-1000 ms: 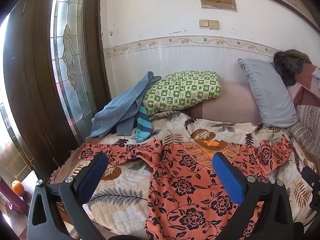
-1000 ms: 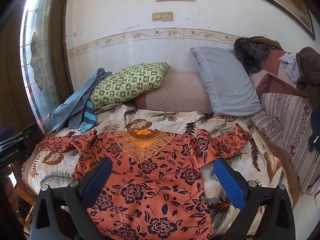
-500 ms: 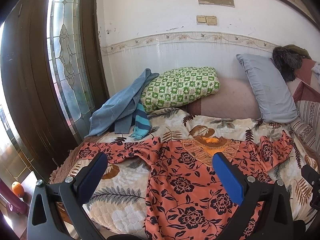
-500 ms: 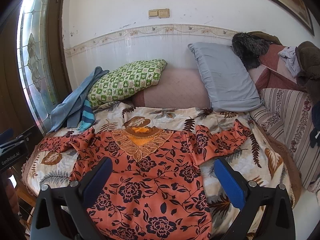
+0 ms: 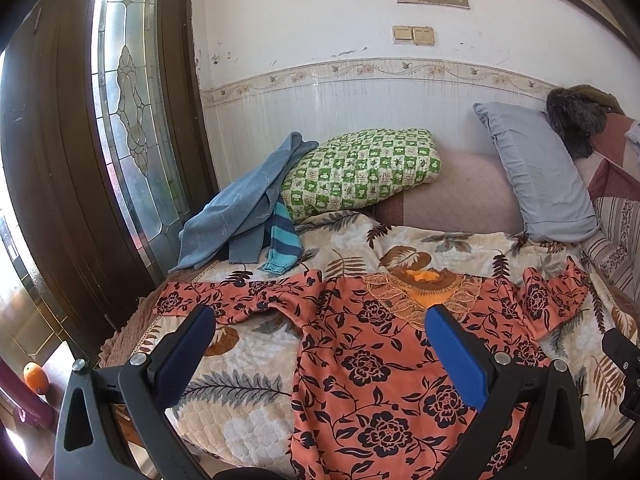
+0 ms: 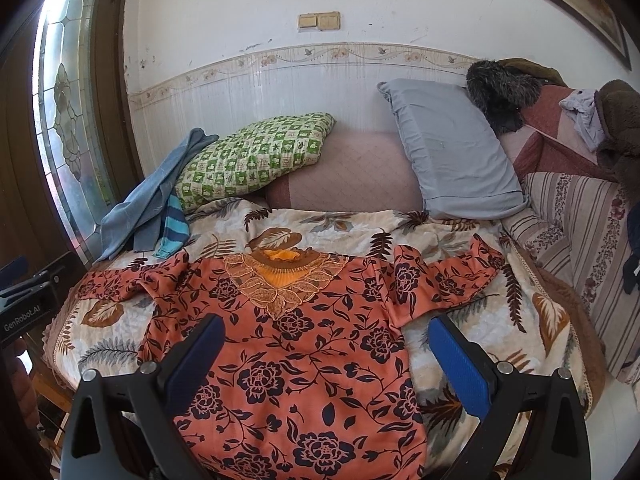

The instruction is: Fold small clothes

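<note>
An orange floral shirt with dark flowers and an embroidered neck lies spread flat on the bed, sleeves out to both sides; it also shows in the right wrist view. My left gripper is open and empty, held above the shirt's left side. My right gripper is open and empty, above the shirt's lower middle and right edge. The left gripper's body shows at the left edge of the right wrist view.
The leaf-print bedspread covers the bed. A green checked pillow, a grey pillow and blue clothes lie at the wall. A dark door with glass stands left. Striped cushions and piled clothes sit right.
Both grippers have risen and tilted slightly, so the bed and shirt sit a little lower and farther in view. Both stay open. The shirt has not moved.
</note>
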The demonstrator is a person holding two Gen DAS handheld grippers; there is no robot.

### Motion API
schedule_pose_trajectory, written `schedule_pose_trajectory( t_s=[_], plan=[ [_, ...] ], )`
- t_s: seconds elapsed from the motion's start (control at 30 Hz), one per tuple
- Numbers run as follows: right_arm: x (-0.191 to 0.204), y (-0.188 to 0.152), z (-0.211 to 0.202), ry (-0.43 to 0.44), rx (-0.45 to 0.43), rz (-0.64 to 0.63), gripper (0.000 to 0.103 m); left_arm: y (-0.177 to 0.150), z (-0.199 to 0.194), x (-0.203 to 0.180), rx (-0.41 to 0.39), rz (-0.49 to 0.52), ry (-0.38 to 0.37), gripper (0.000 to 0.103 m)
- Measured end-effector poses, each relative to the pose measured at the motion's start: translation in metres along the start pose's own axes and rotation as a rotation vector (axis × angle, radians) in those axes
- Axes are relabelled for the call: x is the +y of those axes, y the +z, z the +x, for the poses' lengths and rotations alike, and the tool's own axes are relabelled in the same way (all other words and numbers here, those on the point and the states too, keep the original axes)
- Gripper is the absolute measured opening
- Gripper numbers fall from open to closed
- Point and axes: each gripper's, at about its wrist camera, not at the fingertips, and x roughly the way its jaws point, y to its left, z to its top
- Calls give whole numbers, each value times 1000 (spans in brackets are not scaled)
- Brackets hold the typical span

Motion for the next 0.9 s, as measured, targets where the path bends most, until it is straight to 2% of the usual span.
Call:
schedule_pose_trajectory(
  t_s=[0.33,0.6,0.77,0.9],
  plan=[
    [-3,-1,16,-32,41,-41,102,-4,15,-6,11,13,6,103],
    [-24,1,45,-93,66,-66,102,0,50,-29,43,46,10,103],
    [-76,1,75,-176,60,-12,102,-3,104,-56,84,43,-61,103],
    [-149,-6,106,-291,110,109,102,-7,171,-85,156,9,-131,103]
  ],
)
